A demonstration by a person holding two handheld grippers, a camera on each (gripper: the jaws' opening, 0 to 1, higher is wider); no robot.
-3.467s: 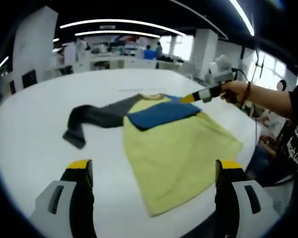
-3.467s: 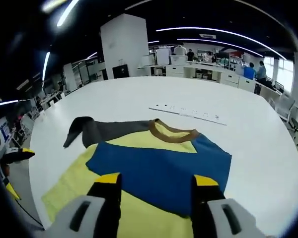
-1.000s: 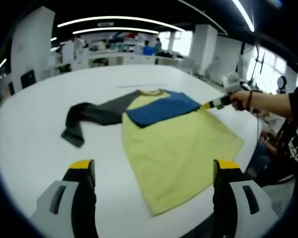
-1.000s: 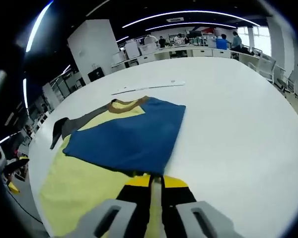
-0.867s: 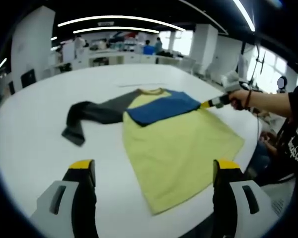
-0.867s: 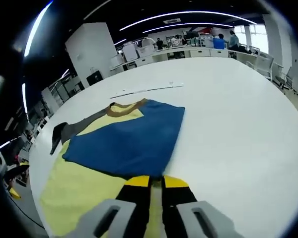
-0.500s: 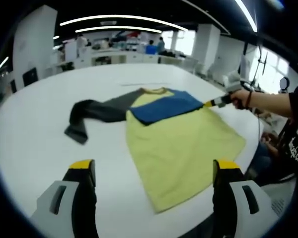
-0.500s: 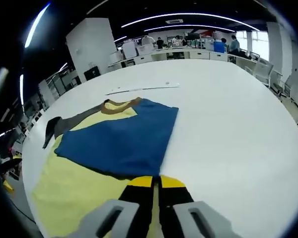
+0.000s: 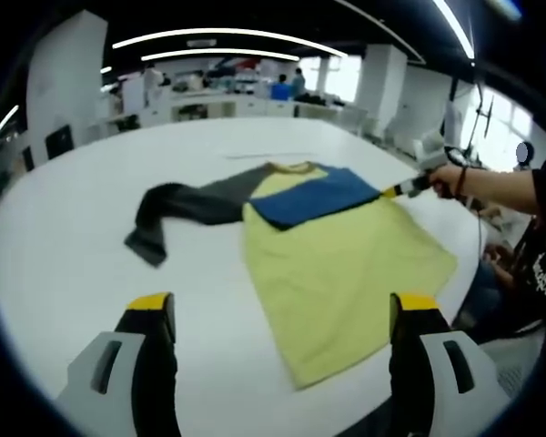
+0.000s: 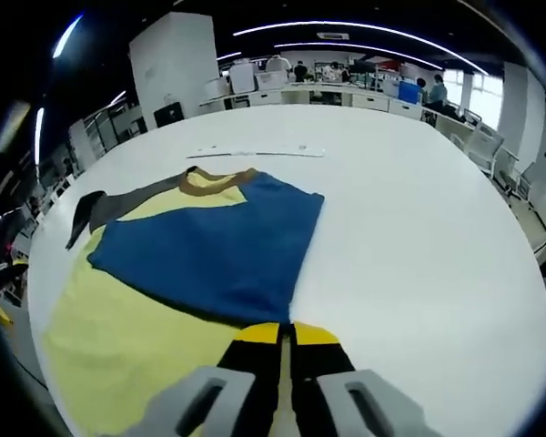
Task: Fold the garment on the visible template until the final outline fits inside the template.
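Right gripper point(image 10: 286, 339) jaws pinching garment point(image 10: 164, 273) edge.

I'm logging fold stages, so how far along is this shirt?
Done: the blue sleeve lies folded across the yellow shirt. In hand: the right gripper is shut on the shirt's edge. Left: the grey sleeve is spread on the table; the left gripper is open.
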